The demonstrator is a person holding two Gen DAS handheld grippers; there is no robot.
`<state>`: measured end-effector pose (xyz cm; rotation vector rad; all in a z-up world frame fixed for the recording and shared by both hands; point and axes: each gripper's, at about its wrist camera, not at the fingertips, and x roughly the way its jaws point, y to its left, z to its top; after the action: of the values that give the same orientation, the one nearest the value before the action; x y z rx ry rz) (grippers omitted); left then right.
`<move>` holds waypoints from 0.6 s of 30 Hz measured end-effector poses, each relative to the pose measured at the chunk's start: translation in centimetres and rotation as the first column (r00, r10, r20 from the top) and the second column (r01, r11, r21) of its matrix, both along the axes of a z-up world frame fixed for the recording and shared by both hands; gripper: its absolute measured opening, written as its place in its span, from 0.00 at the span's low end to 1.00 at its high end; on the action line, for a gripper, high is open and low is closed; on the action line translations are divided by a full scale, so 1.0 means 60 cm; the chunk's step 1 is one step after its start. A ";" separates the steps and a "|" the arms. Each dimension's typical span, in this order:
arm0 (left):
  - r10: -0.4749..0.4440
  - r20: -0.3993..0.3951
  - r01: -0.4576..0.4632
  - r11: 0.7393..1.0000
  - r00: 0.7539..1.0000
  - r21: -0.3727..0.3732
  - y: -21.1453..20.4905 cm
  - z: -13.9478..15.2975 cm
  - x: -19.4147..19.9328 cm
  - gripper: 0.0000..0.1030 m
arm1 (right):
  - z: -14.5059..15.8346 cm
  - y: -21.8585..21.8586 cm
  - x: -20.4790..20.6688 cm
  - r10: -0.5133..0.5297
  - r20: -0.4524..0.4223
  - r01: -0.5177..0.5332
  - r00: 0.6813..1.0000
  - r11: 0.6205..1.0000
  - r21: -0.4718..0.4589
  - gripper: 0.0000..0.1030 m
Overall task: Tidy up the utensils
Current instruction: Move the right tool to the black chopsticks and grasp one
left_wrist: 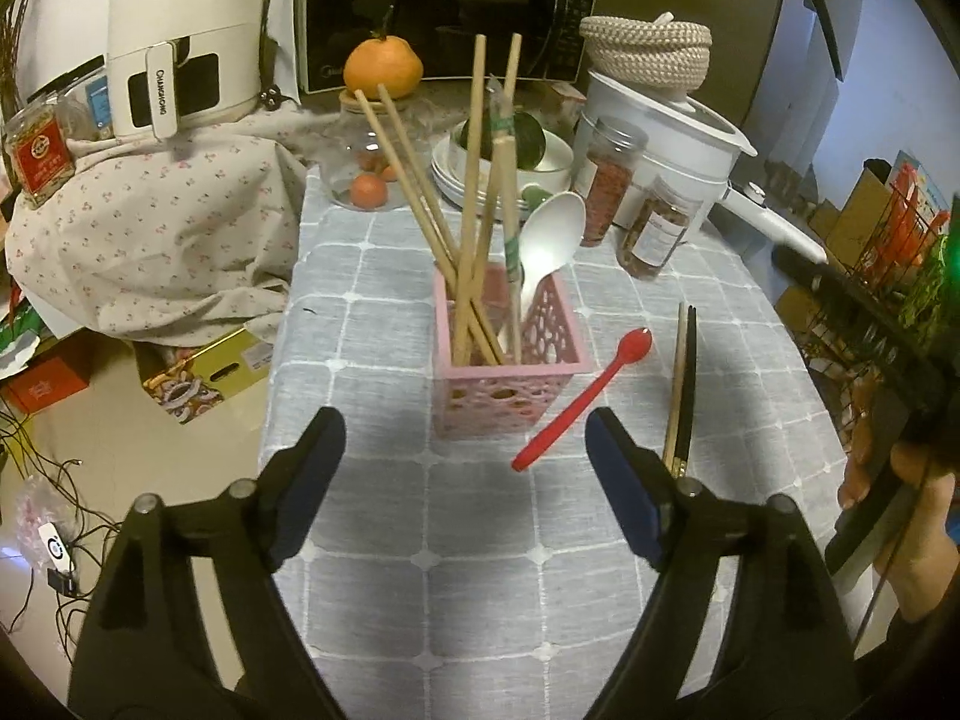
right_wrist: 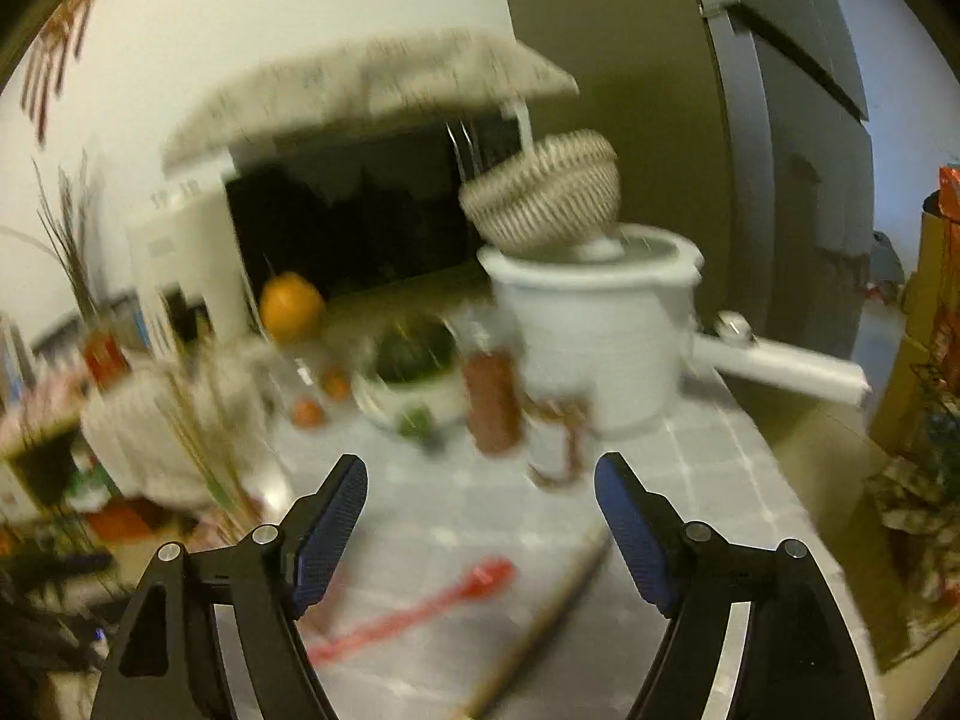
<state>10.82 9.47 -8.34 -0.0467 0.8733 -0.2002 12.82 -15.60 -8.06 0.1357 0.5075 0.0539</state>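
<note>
Both tools gape wide and hold nothing — left tool (left_wrist: 465, 438), right tool (right_wrist: 480, 492). The pink holder (left_wrist: 510, 372) on the table (left_wrist: 480, 570) holds chopsticks (left_wrist: 420, 180); the red spoon (left_wrist: 585, 399) lies just beside it. The white appliance (left_wrist: 186, 42) reads "CHANGHONG".

Both wrist views face tabletop; share red spoon (left_wrist: 582, 399) (right_wrist: 414, 609).

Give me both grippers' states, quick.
Left gripper: open, holding nothing.
Right gripper: open, holding nothing.
</note>
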 end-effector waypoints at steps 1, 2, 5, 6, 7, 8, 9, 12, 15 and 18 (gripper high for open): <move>0.000 -0.004 0.000 1.000 1.000 0.006 -0.002 -0.002 0.000 0.81 | -0.012 -0.010 0.000 -0.006 -0.035 0.006 0.999 1.000 -0.011 0.77; -0.001 -0.009 0.001 1.000 1.000 0.014 -0.004 -0.005 0.000 0.81 | -0.020 -0.017 0.000 -0.011 -0.054 0.010 0.998 1.000 -0.012 0.78; -0.005 -0.041 0.006 1.000 0.999 0.030 -0.010 -0.019 0.003 0.82 | -0.043 -0.038 0.006 -0.026 -0.128 0.025 0.991 1.000 -0.011 0.80; -0.008 -0.049 0.009 0.999 0.999 0.031 -0.011 -0.022 0.004 0.82 | -0.050 -0.043 0.009 -0.027 -0.153 0.026 0.988 1.000 -0.008 0.80; -0.011 -0.057 0.013 0.999 0.998 0.033 -0.013 -0.026 0.004 0.82 | -0.060 -0.048 0.015 -0.026 -0.190 0.026 0.981 1.000 -0.004 0.80; -0.014 -0.067 0.017 0.999 0.998 0.038 -0.016 -0.030 0.006 0.82 | -0.066 -0.050 0.019 -0.024 -0.212 0.024 0.977 1.000 -0.001 0.80; -0.016 -0.072 0.019 0.999 0.997 0.041 -0.018 -0.033 0.006 0.82 | -0.076 -0.053 0.027 -0.018 -0.247 0.019 0.969 1.000 0.000 0.80; -0.024 -0.090 0.028 0.999 0.996 0.042 -0.025 -0.040 0.006 0.82 | -0.108 -0.053 0.052 -0.016 -0.362 0.006 0.932 1.000 -0.030 0.81; -0.040 -0.117 0.044 0.998 0.992 0.034 -0.031 -0.049 0.007 0.82 | -0.139 -0.054 0.073 -0.002 -0.439 -0.015 0.898 0.999 -0.034 0.81; -0.052 -0.131 0.059 0.997 0.990 0.047 -0.042 -0.057 0.009 0.82 | -0.167 -0.064 0.099 0.000 -0.508 -0.012 0.861 1.000 -0.019 0.81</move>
<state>11.36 6.95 -11.73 0.0125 1.0097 -0.2287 18.75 -19.43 -18.09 0.1264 1.0400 0.0175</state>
